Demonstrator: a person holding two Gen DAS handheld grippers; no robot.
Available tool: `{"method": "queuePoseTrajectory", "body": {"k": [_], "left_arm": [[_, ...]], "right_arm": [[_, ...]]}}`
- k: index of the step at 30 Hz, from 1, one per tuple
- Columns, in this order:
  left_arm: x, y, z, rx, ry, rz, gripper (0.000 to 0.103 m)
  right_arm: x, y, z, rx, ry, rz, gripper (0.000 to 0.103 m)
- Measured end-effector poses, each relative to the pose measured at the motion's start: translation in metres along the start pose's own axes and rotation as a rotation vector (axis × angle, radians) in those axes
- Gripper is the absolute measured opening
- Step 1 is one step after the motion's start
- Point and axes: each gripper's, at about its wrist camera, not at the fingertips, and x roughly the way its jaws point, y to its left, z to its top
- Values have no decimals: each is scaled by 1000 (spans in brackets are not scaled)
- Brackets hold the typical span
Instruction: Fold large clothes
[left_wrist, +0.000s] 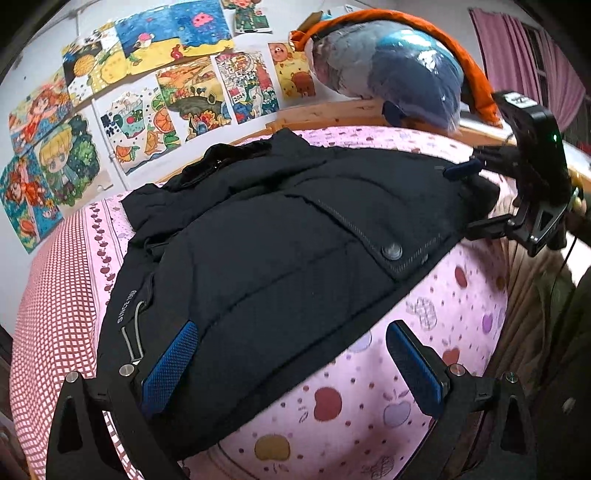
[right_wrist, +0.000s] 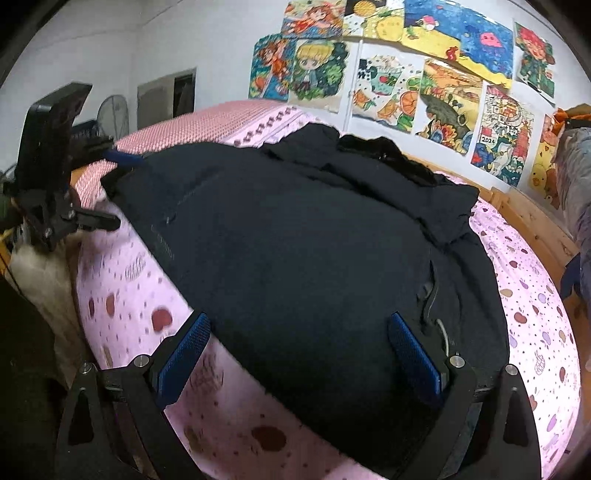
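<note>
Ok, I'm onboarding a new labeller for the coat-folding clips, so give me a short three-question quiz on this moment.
1. True or false: the left gripper is shut on the black jacket.
2. What does the jacket lie on? A) a wooden floor B) the pink bedsheet with fruit prints C) a grey sofa
3. Fill in: on the jacket's pocket flap sits one round metal ____.

Key:
1. False. Its blue pads stand wide apart over the jacket's near edge; the right gripper is open too.
2. B
3. snap button
</note>
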Motion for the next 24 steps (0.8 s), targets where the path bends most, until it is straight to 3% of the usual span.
{"method": "queuePoseTrajectory", "body": {"k": [6, 17, 24], "left_arm": [[5, -8, -9, 37, 15, 79, 103], [6, -6, -20, -21, -1, 211, 103], [8, -3, -22, -73, -38, 291, 103]], "right_arm": [[0, 9, -7, -36, 17, -63, 95], [-4, 30, -18, -110, -9, -246, 95], [-16, 28, -17, -43, -70, -335, 95]]}}
